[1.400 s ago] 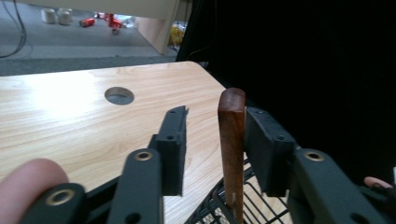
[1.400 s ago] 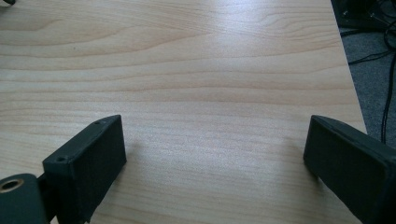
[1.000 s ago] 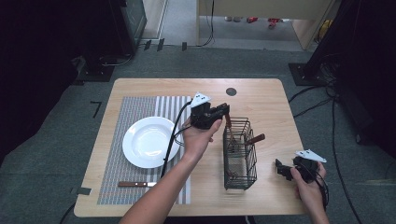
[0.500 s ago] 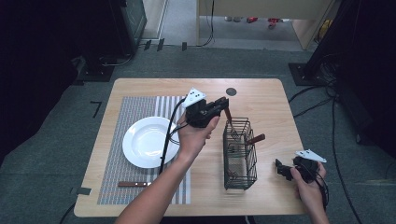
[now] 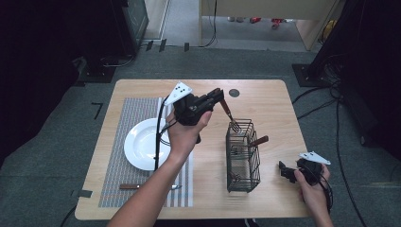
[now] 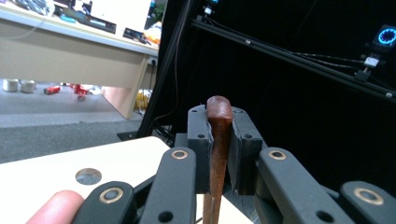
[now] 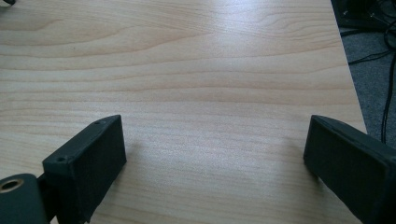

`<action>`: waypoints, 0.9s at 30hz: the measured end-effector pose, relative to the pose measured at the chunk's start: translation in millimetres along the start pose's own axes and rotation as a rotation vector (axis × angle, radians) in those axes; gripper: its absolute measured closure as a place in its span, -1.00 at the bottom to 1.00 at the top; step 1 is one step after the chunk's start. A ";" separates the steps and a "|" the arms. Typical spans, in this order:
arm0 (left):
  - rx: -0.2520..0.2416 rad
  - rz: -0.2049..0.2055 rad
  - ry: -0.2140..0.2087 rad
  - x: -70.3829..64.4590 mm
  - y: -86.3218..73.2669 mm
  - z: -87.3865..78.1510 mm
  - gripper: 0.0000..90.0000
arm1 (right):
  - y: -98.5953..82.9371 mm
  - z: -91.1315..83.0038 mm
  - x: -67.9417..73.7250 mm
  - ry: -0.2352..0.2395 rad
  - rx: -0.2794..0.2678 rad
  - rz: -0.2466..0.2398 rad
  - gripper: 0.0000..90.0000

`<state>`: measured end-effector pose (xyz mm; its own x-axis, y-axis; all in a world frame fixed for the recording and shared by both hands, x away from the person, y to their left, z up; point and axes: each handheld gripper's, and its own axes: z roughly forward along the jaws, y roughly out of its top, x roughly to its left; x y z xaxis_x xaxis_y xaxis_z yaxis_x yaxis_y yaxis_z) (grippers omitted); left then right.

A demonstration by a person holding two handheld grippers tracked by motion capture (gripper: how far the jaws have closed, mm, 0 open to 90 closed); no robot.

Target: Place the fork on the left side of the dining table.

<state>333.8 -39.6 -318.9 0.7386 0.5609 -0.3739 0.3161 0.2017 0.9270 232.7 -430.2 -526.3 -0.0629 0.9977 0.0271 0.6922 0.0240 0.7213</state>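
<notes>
My left gripper (image 5: 216, 96) is raised above the table's middle and is shut on the wooden handle of a fork (image 5: 227, 111). The fork slants down to the right, its tines at the top rim of a black wire basket (image 5: 242, 161). In the left gripper view the jaws of my left gripper (image 6: 219, 127) pinch the brown fork handle (image 6: 217, 144) near its end. My right gripper (image 5: 285, 170) rests low by the table's front right corner, to the right of the basket. In its own view the right gripper (image 7: 215, 154) stands wide open over bare wood.
A second wooden-handled utensil (image 5: 258, 141) leans in the basket. A white plate (image 5: 142, 144) lies on a striped placemat (image 5: 118, 113) at the left, with a knife (image 5: 142, 186) along the mat's front edge. A dark round spot (image 5: 233, 92) marks the wooden table (image 5: 274, 109).
My left gripper has risen and moved back with the fork, drawing it up until the tines sit at the basket's rim. The right gripper has stayed put.
</notes>
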 end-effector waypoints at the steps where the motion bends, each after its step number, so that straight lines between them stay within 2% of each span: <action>1: -0.009 -0.002 0.002 0.9 2.2 -2.5 0.84 | 0.0 0.0 0.0 0.000 0.000 0.000 -0.88; 7: -0.033 0.001 0.027 8.9 12.7 -19.4 0.84 | 0.0 0.0 0.0 0.000 0.000 -0.001 -0.88; 11: -0.040 -0.017 0.041 17.2 15.0 -26.9 0.84 | 0.0 0.0 0.0 -0.001 0.001 0.000 -0.88; 14: -0.042 -0.050 0.052 33.4 16.8 -34.5 0.84 | 0.0 0.1 0.0 -0.001 0.002 0.001 -0.89; 18: -0.041 -0.043 0.084 47.5 19.2 -41.0 0.84 | 0.5 0.5 -0.1 0.000 0.005 0.004 -0.90; 19: -0.041 -0.043 0.084 47.5 19.2 -41.0 0.84 | 0.8 0.6 -0.4 0.000 0.006 0.002 -0.91; 20: -0.062 -0.061 0.097 54.5 20.1 -45.2 0.84 | 0.9 0.9 -0.4 -0.001 0.006 0.002 -0.91; 23: -0.083 -0.077 0.105 65.8 20.5 -52.6 0.84 | 1.4 1.5 -0.4 -0.002 0.008 0.003 -0.92; 24: -0.083 -0.077 0.105 65.8 20.5 -52.6 0.84 | 1.4 1.5 -0.4 -0.002 0.008 0.003 -0.92; 27: -0.106 -0.115 0.110 83.7 18.0 -60.6 0.83 | 2.6 2.9 -0.5 -0.005 0.010 0.002 -0.94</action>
<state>365.2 59.7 -331.7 0.6300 0.6122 -0.4779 0.3258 0.3502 0.8782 236.6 -430.4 -526.4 -0.0582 0.9980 0.0251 0.6993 0.0227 0.7144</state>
